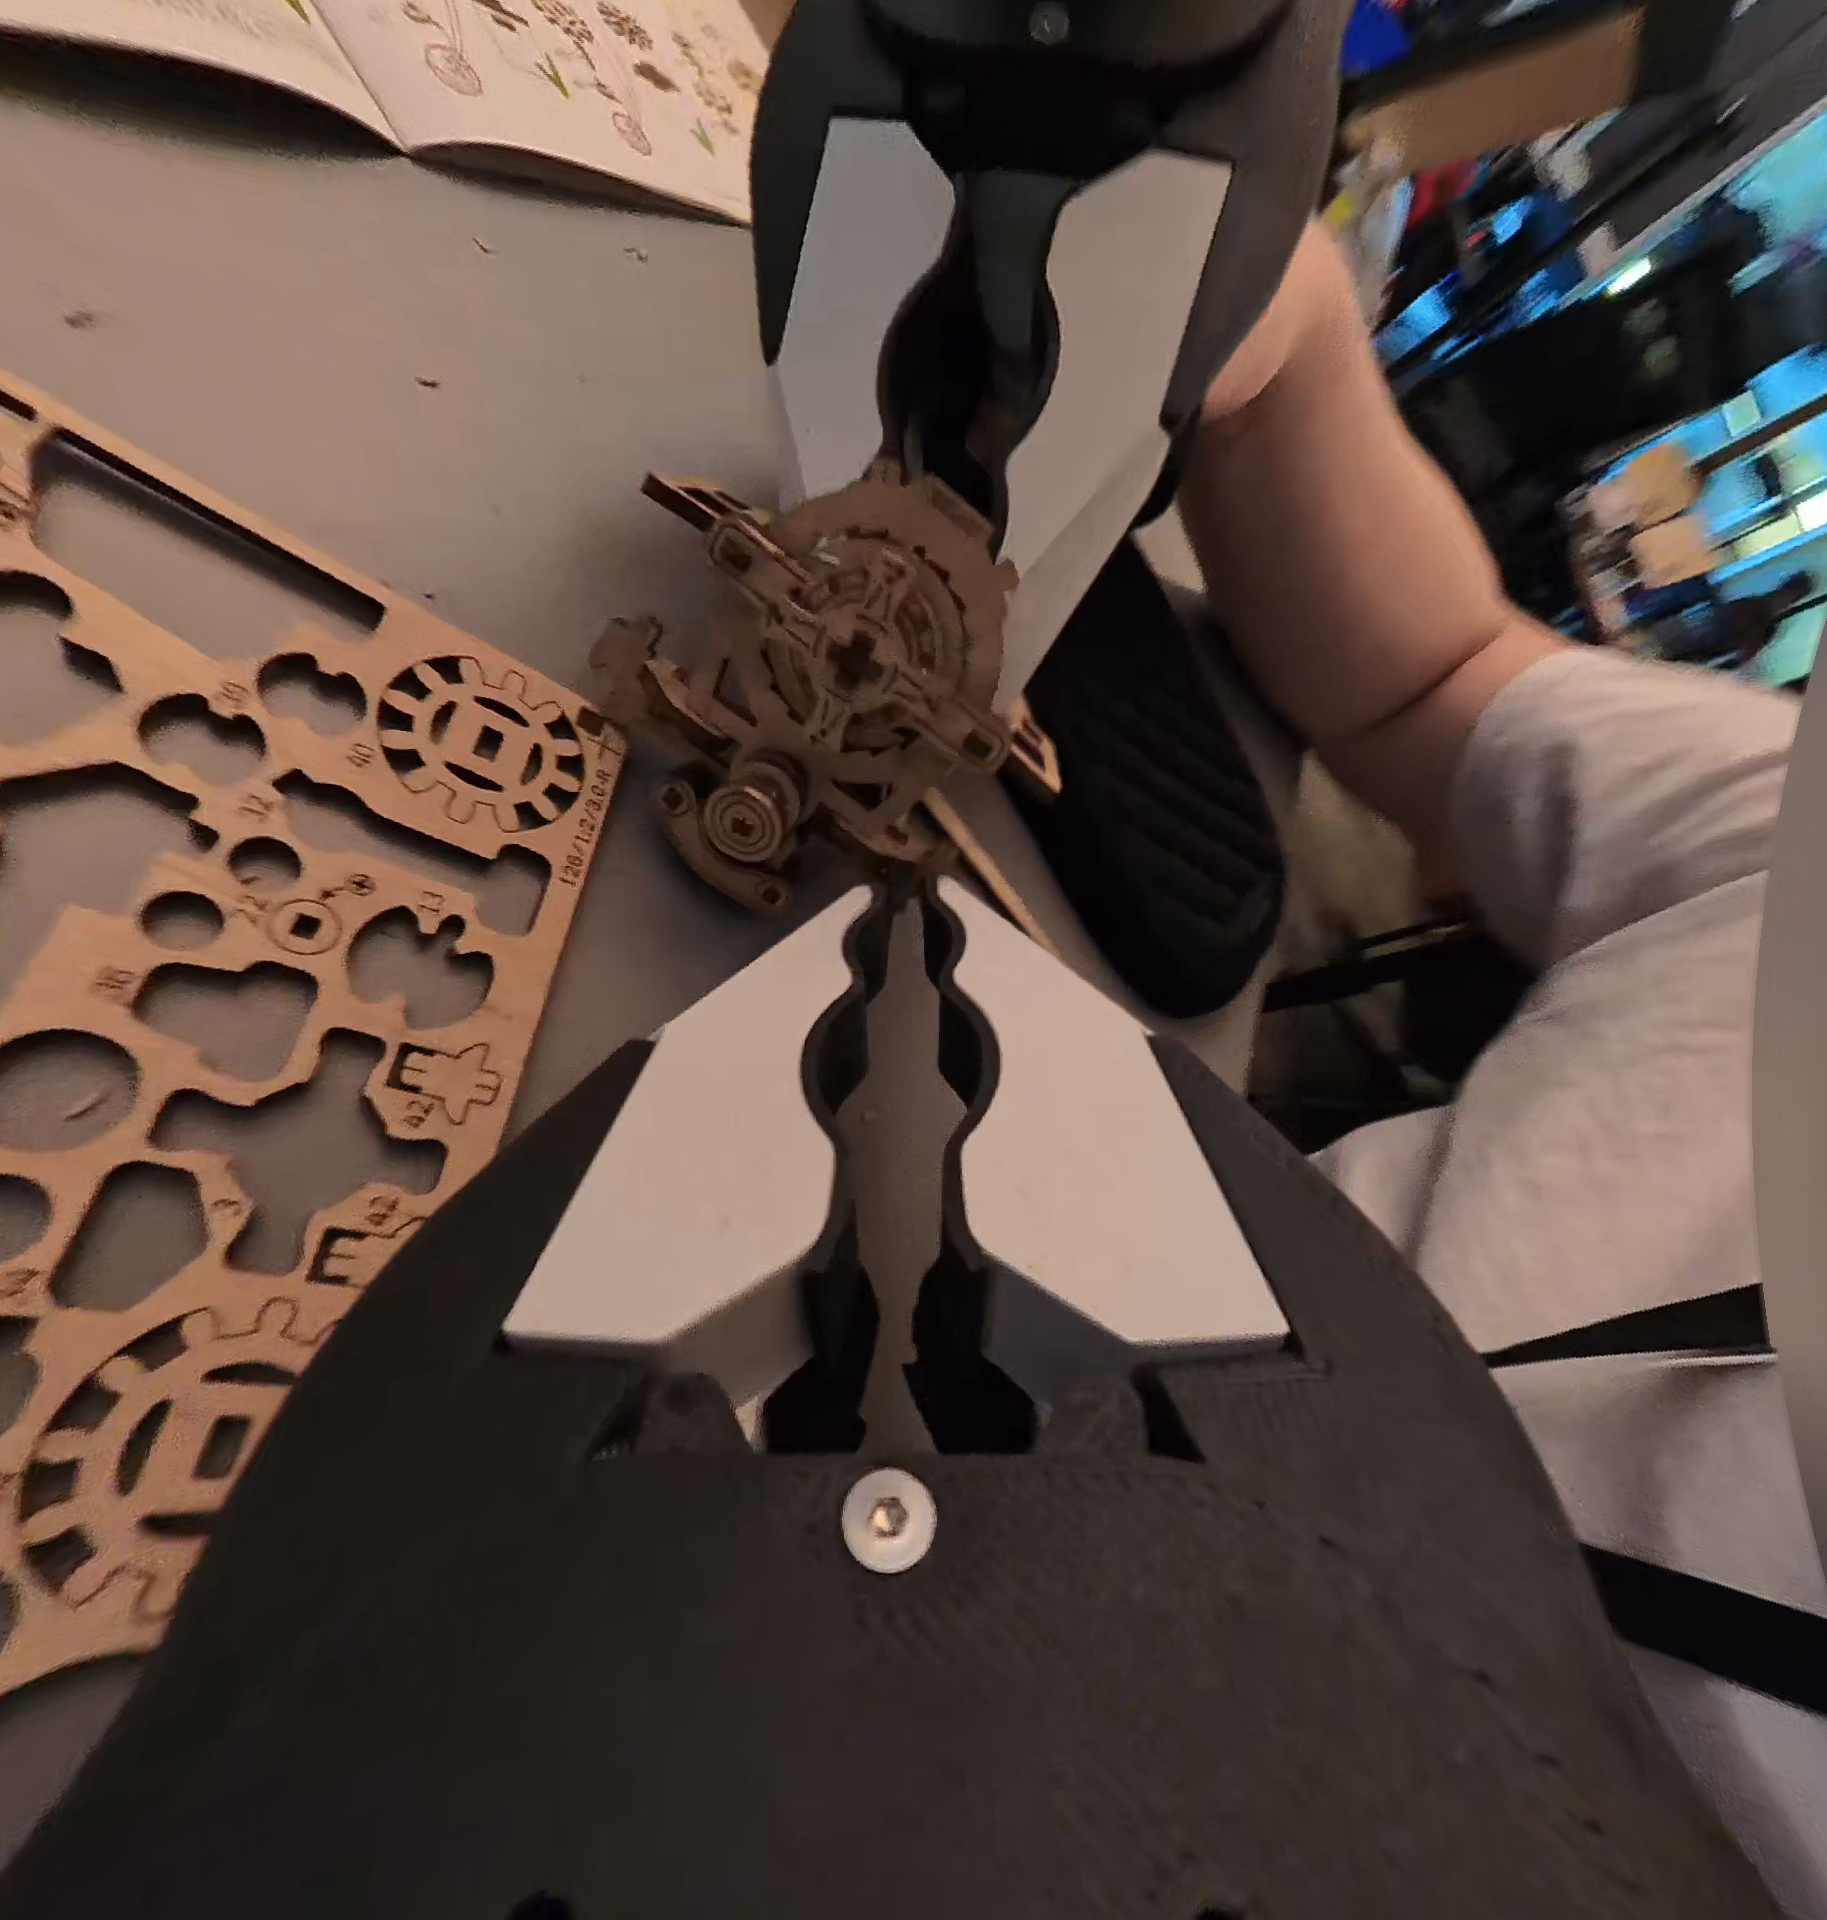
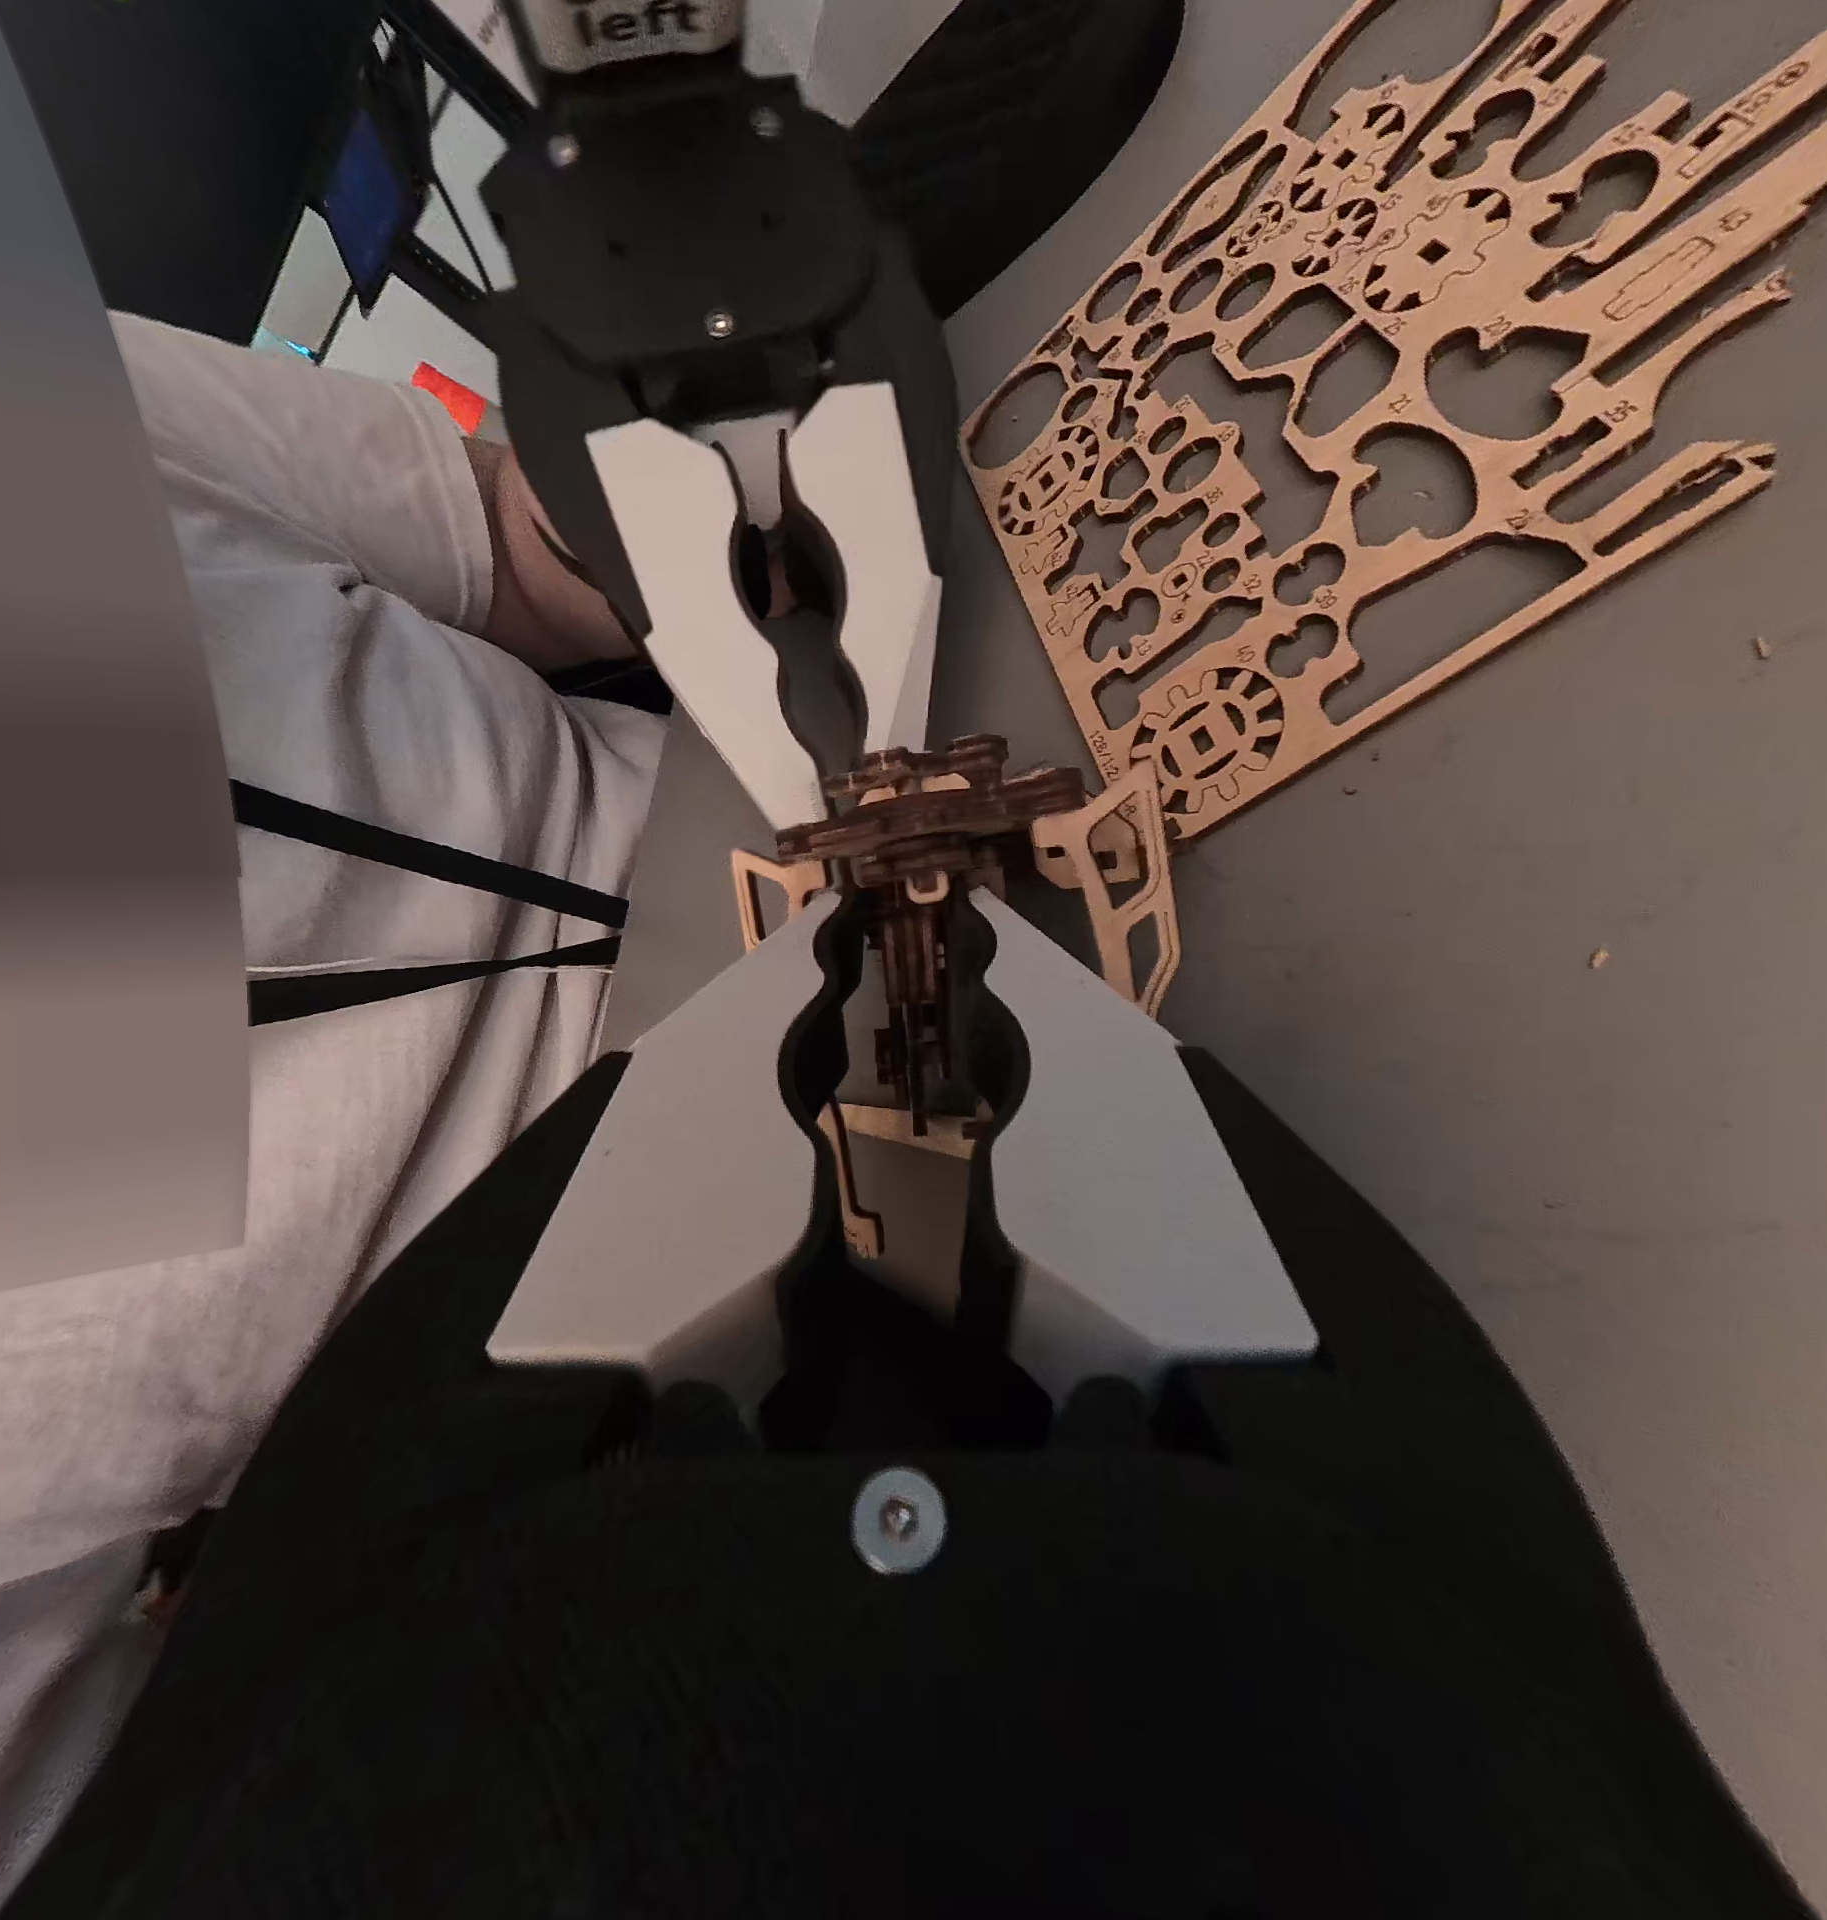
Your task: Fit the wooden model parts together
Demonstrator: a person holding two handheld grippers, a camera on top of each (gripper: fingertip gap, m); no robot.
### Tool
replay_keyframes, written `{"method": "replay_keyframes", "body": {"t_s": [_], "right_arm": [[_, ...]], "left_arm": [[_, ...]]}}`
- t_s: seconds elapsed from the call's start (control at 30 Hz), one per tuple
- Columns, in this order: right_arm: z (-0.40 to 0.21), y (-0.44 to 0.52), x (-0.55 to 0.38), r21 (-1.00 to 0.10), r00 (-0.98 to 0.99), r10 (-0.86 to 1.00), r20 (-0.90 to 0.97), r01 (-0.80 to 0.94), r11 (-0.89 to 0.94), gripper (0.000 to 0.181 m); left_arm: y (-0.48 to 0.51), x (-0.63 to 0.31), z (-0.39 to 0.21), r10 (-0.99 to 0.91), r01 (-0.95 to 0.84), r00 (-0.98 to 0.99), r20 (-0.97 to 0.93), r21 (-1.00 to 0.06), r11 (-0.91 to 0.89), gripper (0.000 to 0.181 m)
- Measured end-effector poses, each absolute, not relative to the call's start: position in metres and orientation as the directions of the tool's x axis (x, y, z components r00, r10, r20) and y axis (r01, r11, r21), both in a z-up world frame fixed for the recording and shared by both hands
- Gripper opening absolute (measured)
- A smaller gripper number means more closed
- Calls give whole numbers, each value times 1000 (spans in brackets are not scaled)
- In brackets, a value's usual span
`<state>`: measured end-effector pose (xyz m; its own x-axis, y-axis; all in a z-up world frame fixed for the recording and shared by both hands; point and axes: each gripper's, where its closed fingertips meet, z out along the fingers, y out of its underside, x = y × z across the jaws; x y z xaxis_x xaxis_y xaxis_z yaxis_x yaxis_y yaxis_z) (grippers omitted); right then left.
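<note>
A small wooden model (image 1: 847, 665) of gears and frames is held above the grey table (image 1: 369, 343) between both grippers. My left gripper (image 1: 904, 902) is shut on the model's lower edge. In the right wrist view it comes in from the top (image 2: 831, 774) and pinches the rim of the model's dark gear stack (image 2: 930, 810). My right gripper (image 2: 914, 925) is shut on the model's central stem, with pale frame pieces sticking out at both sides. In the left wrist view the right gripper (image 1: 940, 483) grips the model from above.
A laser-cut wooden sheet (image 1: 213, 935) with several punched-out holes lies flat on the table; it also shows in the right wrist view (image 2: 1408, 416). An open instruction booklet (image 1: 493, 94) lies at the far edge. A person's arm (image 1: 1356, 540) and light clothing (image 2: 389, 748) are close by. A black curved object (image 1: 1148, 821) lies under the model. The grippers are tip to tip, or close to it.
</note>
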<state>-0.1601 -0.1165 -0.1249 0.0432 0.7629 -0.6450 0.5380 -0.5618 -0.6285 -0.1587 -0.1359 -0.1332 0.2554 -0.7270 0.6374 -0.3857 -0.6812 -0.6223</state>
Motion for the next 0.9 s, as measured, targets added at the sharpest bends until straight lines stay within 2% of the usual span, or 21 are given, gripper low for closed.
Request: {"method": "replay_keyframes", "body": {"t_s": [0.17, 0.5, 0.9], "right_arm": [[-126, -118, -163, -653, 49, 799, -599, 548, -523, 15], [-127, -118, -166, -670, 60, 827, -559, 554, -493, 14], [-127, -112, -164, -674, 71, 825, -561, 539, -505, 15]], "left_arm": [[-132, -159, -131, -615, -302, 250, 748, -543, -783, 9], [-124, -159, -133, -596, -258, 279, 753, -539, -802, 6], [-120, -158, -132, -490, -223, 214, 845, -446, -867, 5]]}}
